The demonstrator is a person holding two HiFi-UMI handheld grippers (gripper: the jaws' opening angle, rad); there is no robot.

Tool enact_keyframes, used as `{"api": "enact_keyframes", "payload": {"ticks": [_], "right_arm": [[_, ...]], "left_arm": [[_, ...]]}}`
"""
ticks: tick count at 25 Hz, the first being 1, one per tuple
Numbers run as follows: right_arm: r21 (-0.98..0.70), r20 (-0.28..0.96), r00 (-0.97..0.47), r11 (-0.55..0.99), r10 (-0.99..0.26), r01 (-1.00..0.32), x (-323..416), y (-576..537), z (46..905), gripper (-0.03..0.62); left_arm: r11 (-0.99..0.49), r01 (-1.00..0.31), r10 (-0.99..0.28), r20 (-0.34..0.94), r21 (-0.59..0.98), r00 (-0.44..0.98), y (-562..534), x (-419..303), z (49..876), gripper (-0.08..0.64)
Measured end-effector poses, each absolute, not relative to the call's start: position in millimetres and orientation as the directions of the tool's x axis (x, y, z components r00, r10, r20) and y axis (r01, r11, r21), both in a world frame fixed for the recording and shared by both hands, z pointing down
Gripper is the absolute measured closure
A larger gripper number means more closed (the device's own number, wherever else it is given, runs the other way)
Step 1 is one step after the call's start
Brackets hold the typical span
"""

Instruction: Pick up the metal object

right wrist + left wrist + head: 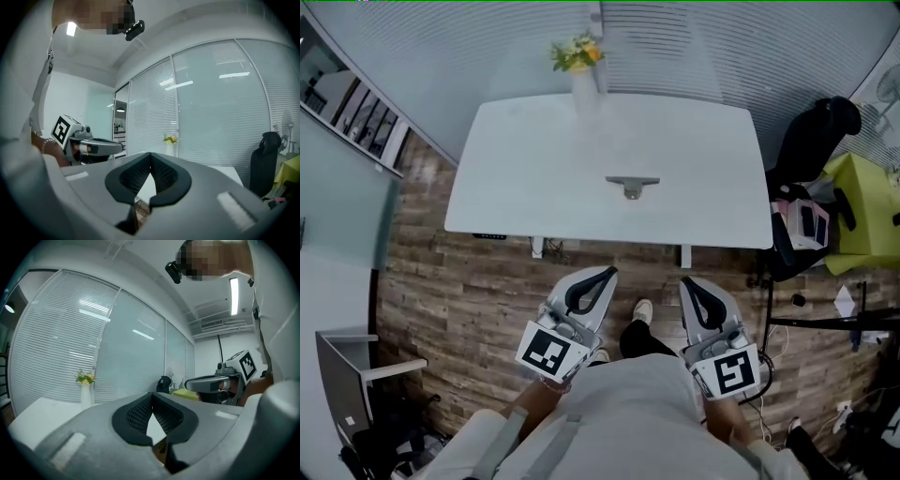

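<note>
A small T-shaped metal object point(632, 184) lies flat near the middle of the white table point(525, 178). Both grippers are held low in front of the person, over the wood floor and short of the table's near edge. The left gripper point(605, 274) points up and to the right, its black pads together with nothing between them point(151, 397). The right gripper point(687, 283) is likewise shut and holds nothing point(150, 157). The metal object does not show in either gripper view.
A white vase with yellow flowers point(582, 75) stands at the table's far edge. A black office chair point(814, 139) and a yellow-green seat point(862, 211) are to the right. A shelf point(356, 117) lines the left wall, and cables lie on the floor at right.
</note>
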State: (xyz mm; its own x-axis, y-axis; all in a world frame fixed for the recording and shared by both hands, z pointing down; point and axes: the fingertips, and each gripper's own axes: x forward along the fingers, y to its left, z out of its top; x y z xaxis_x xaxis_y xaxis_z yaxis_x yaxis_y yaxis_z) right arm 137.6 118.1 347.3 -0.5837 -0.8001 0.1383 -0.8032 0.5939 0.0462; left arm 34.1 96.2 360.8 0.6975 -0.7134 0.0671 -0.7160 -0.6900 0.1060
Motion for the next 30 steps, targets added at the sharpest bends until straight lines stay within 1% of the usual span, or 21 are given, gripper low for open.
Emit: {"api": "enact_keyframes", "payload": {"ticks": [5, 7, 18, 30], "right_arm": [[0.016, 0.137, -0.588, 0.596, -0.797, -0.803, 161, 72, 344, 0.588], [0.038, 0.139, -0.595, 0.604, -0.792, -0.796, 172, 55, 347, 0.588], [0.014, 0.141, -0.615, 0.623, -0.776, -0.782, 199, -8, 346, 0.588], [0.003, 0.155, -0.633, 0.641, -0.759, -0.768, 186, -49, 350, 0.588]], "left_arm": [[-0.68, -0.726, -0.723, 0.072, 0.106, 0.687, 52, 62, 361, 0.557], [-0.673, -0.732, -0.728, 0.075, 0.107, 0.681, 36, 69, 362, 0.557], [-0.635, -0.765, -0.762, 0.075, 0.105, 0.643, -27, 91, 364, 0.557], [-0.62, -0.778, -0.773, 0.087, 0.106, 0.628, -65, 79, 367, 0.557]]}}
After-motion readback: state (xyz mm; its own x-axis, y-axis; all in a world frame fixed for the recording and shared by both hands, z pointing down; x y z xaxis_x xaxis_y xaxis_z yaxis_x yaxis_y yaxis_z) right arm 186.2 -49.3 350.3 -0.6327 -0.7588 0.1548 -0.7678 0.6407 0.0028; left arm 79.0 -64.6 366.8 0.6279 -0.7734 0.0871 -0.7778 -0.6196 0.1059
